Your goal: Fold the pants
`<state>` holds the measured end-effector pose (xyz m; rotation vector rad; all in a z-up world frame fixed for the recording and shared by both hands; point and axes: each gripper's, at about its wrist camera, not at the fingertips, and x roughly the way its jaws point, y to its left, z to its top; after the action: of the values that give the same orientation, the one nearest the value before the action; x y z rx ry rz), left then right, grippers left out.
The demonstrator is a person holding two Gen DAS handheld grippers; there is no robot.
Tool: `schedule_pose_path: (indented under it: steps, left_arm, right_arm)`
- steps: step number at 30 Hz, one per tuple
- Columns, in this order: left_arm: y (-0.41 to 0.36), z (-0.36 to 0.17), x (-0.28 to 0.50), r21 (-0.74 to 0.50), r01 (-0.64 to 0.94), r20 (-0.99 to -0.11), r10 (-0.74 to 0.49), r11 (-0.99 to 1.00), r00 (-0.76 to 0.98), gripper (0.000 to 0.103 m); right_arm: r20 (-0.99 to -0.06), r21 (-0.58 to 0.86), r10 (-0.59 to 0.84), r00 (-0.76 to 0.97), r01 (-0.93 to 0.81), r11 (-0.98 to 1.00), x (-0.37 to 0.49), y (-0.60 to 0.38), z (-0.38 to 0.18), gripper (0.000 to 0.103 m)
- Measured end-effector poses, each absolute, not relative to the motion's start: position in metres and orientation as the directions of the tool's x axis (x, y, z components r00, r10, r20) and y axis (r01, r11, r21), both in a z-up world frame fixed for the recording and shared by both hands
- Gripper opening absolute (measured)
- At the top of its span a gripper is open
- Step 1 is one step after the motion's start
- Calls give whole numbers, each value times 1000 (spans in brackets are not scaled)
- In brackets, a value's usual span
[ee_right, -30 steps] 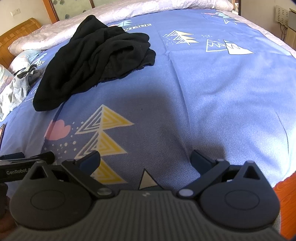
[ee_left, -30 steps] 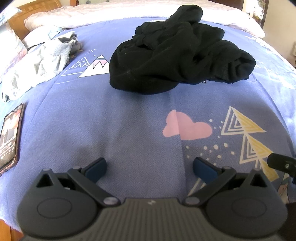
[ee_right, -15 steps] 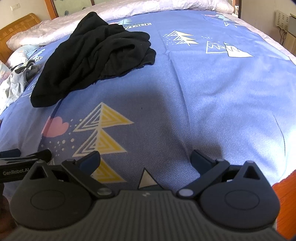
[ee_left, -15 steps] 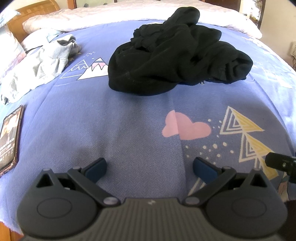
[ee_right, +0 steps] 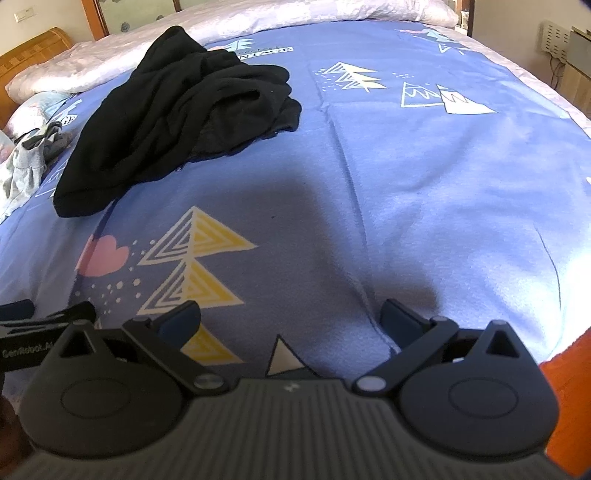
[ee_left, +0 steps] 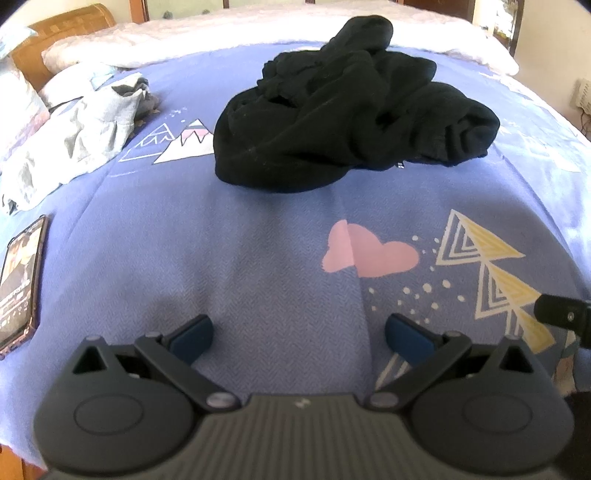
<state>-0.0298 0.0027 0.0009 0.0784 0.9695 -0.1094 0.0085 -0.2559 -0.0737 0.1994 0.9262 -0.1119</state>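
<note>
Fingers of the left gripper (ee_left: 299, 338) stand wide apart over bare bedspread (ee_left: 258, 258) near the bed's front edge, gripping nothing; the right gripper (ee_right: 290, 321) beside it is likewise spread and empty. Black pants (ee_left: 343, 118) lie crumpled in a heap toward the middle of the bed, well apart from both. A phone (ee_left: 20, 280) rests at the left edge, with grey clothing (ee_left: 74, 136) farther back.

Sunlight falls across a bed (ee_right: 424, 177) with a blue patterned cover; a wooden headboard (ee_left: 62, 22) stands at its left, pale walls (ee_right: 48, 16) behind.
</note>
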Motion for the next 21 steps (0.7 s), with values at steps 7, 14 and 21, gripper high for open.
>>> schedule_pose_path:
  steps: [7, 14, 21]
  left_arm:
    - [5, 20, -37, 88, 96, -813, 16, 992, 582, 103]
    - [11, 49, -40, 97, 63, -778, 36, 993, 628, 103]
    - [14, 79, -41, 99, 43, -732, 43, 994, 680, 103]
  right_arm:
    - [-755, 166, 34, 655, 142, 976, 5, -262, -55, 103]
    - [-677, 201, 73, 732, 89, 976, 2, -263, -25, 103]
    - [-591, 210, 78, 803, 59, 976, -5, -260, -4, 103]
